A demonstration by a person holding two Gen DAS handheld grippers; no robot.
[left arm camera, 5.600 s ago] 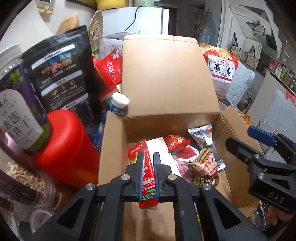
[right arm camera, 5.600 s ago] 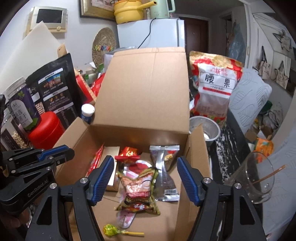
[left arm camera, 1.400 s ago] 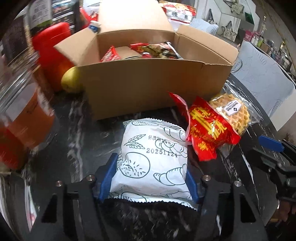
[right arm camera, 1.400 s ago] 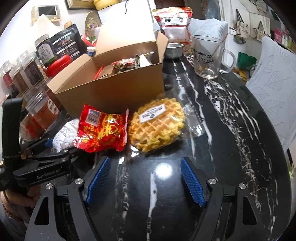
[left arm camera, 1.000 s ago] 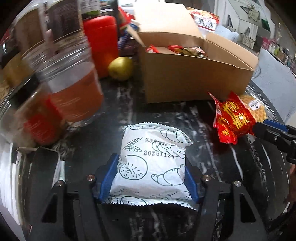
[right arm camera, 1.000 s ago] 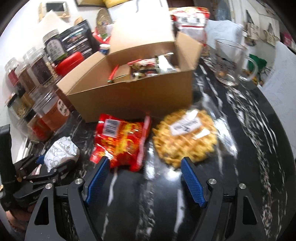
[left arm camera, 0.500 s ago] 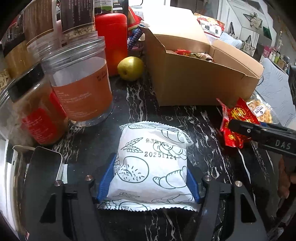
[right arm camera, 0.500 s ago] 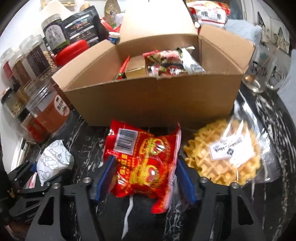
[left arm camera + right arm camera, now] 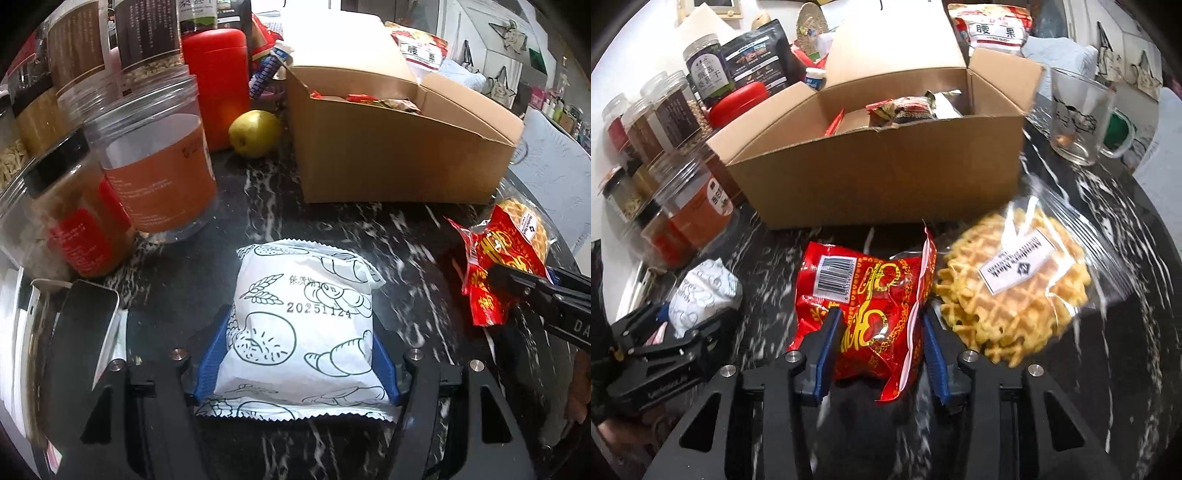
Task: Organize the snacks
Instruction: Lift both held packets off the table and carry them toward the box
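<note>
The open cardboard box [image 9: 879, 177] stands at the back of the dark marble table [image 9: 332, 229], already part-filled with packets, so it is probably where the loose snacks are headed. The left gripper [image 9: 299, 354] is clamped on the white pastry packet [image 9: 303, 325], its blue pads pressing both sides; the packet sits well short of the box, apparently gripped for a lift. The right gripper [image 9: 879, 343] has just been closing its jaws and now squeezes the red snack bag [image 9: 871, 306], which crumples between the pads just in front of the box wall. The bagged waffle [image 9: 1015, 291] lies touching the red bag's right edge, ungripped, likely the next item to go. Jars [image 9: 155, 173] crowd the table's left side.
</note>
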